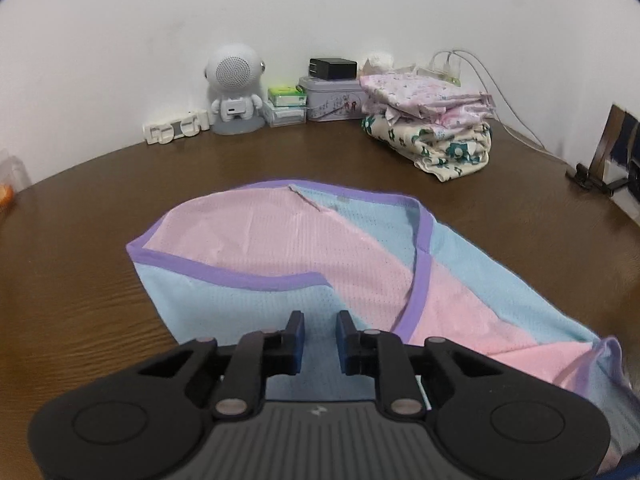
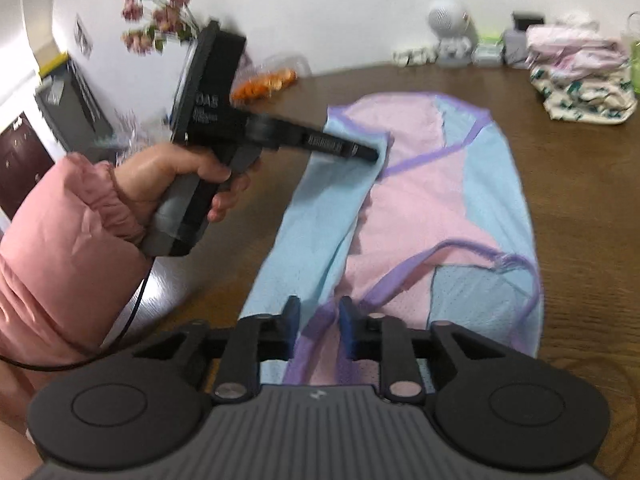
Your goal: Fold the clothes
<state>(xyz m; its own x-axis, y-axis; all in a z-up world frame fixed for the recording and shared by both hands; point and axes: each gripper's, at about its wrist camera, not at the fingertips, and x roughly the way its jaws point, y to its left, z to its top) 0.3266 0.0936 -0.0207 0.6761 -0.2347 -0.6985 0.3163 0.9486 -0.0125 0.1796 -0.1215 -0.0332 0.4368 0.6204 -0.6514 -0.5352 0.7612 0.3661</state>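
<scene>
Where garment lies, folded stack beyond

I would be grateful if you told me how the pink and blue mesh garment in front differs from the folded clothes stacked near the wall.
The pink and blue mesh garment with purple trim lies spread out in one loose layer; the stack of folded printed clothes is compact and piled high. The garment has plain colour blocks; the stack shows small floral prints. The garment lies mid-table; the stack sits at the back. Both rest on the brown wooden table.
</scene>
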